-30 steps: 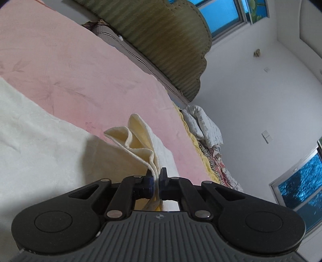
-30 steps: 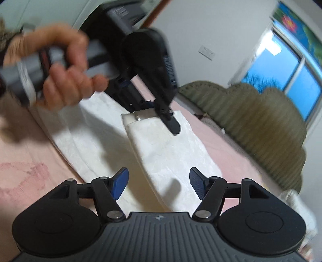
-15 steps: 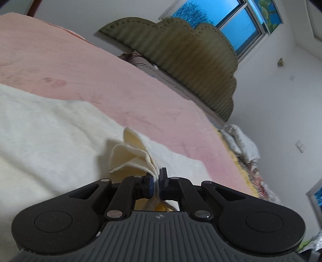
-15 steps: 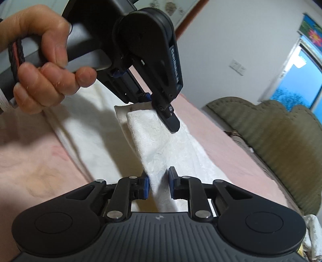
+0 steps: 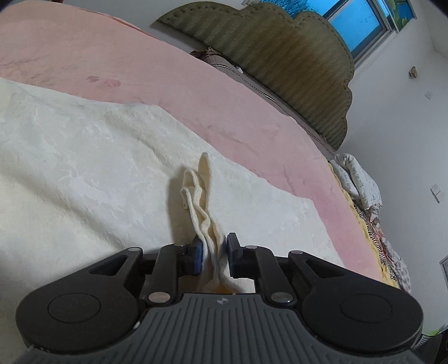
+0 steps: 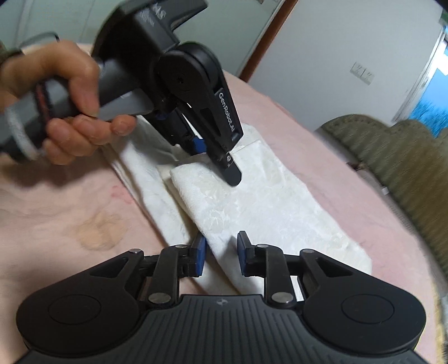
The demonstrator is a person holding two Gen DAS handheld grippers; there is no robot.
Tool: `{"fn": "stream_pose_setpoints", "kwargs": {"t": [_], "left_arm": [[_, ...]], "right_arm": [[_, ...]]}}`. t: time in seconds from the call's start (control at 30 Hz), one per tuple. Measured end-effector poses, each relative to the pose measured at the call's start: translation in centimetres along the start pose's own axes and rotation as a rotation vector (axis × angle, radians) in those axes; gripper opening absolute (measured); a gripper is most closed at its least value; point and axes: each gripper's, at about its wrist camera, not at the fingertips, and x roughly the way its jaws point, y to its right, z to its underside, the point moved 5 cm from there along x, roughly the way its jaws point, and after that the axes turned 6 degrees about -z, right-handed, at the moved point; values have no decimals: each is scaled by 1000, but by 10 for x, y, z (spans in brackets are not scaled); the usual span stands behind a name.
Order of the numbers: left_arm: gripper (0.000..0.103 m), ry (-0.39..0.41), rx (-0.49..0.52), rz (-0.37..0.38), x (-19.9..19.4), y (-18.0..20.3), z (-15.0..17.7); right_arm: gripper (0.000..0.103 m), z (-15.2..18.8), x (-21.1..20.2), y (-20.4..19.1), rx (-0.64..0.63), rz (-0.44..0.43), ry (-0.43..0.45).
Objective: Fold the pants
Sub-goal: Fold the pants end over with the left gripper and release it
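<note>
Cream white pants point(image 6: 266, 210) lie folded on the pink bed sheet point(image 6: 56, 210). In the left wrist view they spread wide point(image 5: 84, 168), and a pinched ridge of their cloth point(image 5: 201, 196) stands up between my left gripper's point(image 5: 213, 250) pads. Its jaws are opening: the ridge leans on the left pad, with a gap to the right one. The right wrist view shows a hand point(image 6: 70, 98) holding that left gripper point(image 6: 217, 161) over the folded layer's far corner. My right gripper point(image 6: 221, 252) straddles the near folded edge, and its jaws are opening too, pads slightly off the cloth.
A green padded headboard point(image 5: 280, 56) runs along the far side of the bed and shows in the right wrist view too point(image 6: 406, 154). Patterned bedding point(image 5: 355, 179) is heaped past the bed's right end. A window point(image 5: 355, 25) and white walls stand behind.
The left gripper's jaws, tight on the cloth ridge before, have parted and the ridge has sunk and narrowed. The right gripper's jaws went from wide to narrow around the near folded edge.
</note>
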Motion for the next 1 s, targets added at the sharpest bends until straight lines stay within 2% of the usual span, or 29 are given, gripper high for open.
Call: {"fn": "stream_pose_setpoints", "kwargs": {"t": [0.07, 0.1, 0.13, 0.2, 0.27, 0.37, 0.43, 0.47, 0.5, 0.53, 0.6, 0.7, 0.77, 0.83, 0.87, 1.0], "left_arm": [[27, -5, -29, 8, 2, -4, -8], [34, 0, -49, 12, 4, -7, -12], [43, 5, -66, 18, 6, -9, -17], [49, 18, -92, 24, 12, -12, -29], [50, 23, -116, 11, 20, -14, -38], [49, 50, -135, -9, 28, -16, -45], [37, 90, -119, -37, 26, -15, -47], [34, 119, -94, -54, 22, -12, -48], [24, 153, -60, -73, 17, -8, -47], [21, 183, -14, -100, 12, -4, -46], [21, 208, 42, -164, 5, -1, -44], [23, 212, 25, -202, -8, -7, -45], [36, 196, 32, -224, -17, -10, -44], [71, 162, 15, -218, -24, -13, -42], [74, 149, -3, -202, -28, -16, -40], [76, 104, -37, -123, -42, -17, -36]], "right_arm": [[23, 1, -17, 4, 52, -82, 27], [23, 0, -24, 9, 83, -117, 54], [23, -1, -29, 16, 126, -142, 90], [23, -2, -35, 33, 207, -160, 152], [23, -1, -28, 52, 318, -126, 182], [23, 6, -6, 77, 496, -60, 150], [23, 15, 11, 83, 582, -50, 104], [23, 20, 17, 81, 596, -59, 75], [23, 21, 20, 77, 560, -62, 66], [24, 22, 16, 70, 529, -37, 68], [24, 14, 6, 59, 462, -33, 106], [24, 4, -11, 33, 314, -61, 187], [24, -1, -17, 10, 169, -62, 209], [24, -2, -17, -10, 62, -93, 193], [24, -2, -14, -17, 21, -99, 175], [24, -5, 1, -25, -45, -46, 147]]}}
